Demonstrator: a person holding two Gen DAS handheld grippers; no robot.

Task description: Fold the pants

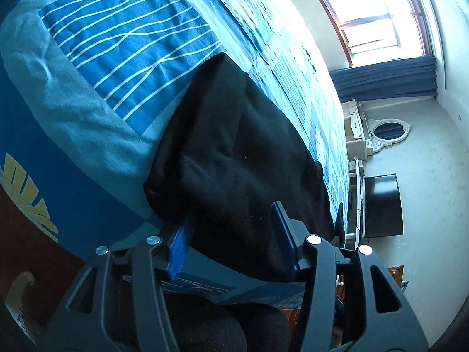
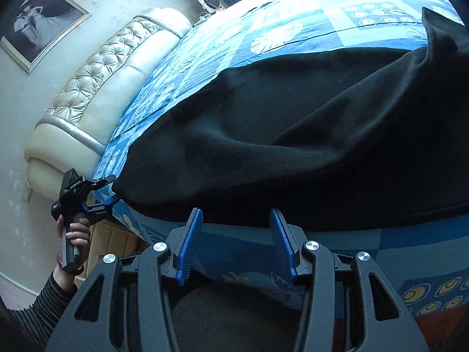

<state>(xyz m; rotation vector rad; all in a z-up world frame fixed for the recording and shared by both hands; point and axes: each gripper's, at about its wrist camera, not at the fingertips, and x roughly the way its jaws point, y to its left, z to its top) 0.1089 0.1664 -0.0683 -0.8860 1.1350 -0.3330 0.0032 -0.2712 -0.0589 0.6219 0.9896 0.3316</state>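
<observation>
**Both grippers loose at the near edge of the black pants**

Nearest in the right wrist view, the right gripper (image 2: 236, 220) stands with its blue pads partly apart and nothing between them; the tips sit just at the near hem of the pants (image 2: 293, 135) without pinching it. The left gripper (image 1: 231, 223) is in the same half-open state. In its own view the cloth lies in the gap between the pads, with one pad tucked at the fabric's edge, but the pads do not look pressed together on it. From the right wrist view that same gripper shows at the pants' left corner, held by a hand (image 2: 76, 234) in a striped sleeve.

The pants lie on the bed (image 2: 234, 252), along its near edge, on a blue patterned cover. They look bulky and layered, with a thick rolled edge on the left and a raised ridge running across the middle, so I judge that at least one fold is already laid. A point of cloth sticks up at the far right, and the surface is lumpy, so squaring up and probably a further fold remain.

Farther off, a padded headboard (image 2: 96, 88) stands at the far left, with a framed picture (image 2: 44, 23) on the wall above it.
</observation>
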